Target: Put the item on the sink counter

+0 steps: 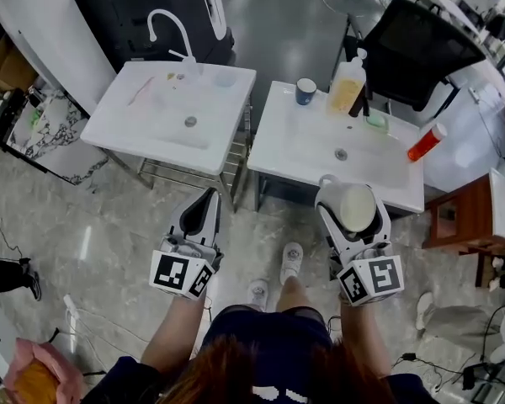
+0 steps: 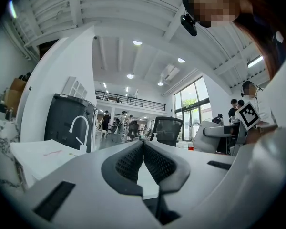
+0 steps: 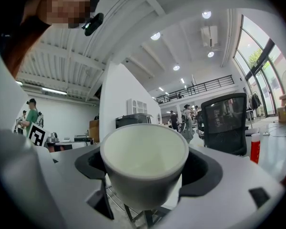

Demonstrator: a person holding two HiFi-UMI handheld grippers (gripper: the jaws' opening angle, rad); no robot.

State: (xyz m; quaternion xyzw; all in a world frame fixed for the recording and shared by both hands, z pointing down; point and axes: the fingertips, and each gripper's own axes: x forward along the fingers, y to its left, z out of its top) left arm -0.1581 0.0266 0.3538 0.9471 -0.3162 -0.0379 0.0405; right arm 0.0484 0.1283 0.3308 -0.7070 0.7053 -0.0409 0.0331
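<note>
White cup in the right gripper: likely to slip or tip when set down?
Likely rigid: the white cup shows a round, undeformed rim in the right gripper. Its smooth tapered wall might slip. Looks empty, so probably light.

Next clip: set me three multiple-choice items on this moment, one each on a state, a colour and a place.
1. The left tool is: A) shut, empty B) wide open C) out of view
2. The cup in the right tool is: A) red B) green C) white
3. The blue cup stands: A) in the left tool B) on the right sink counter C) inside the other cup

Answers:
1. A, its jaws meet with nothing between them.
2. C, it shows white in both the head view and the right gripper view.
3. B, it stands near the counter's back edge.
</note>
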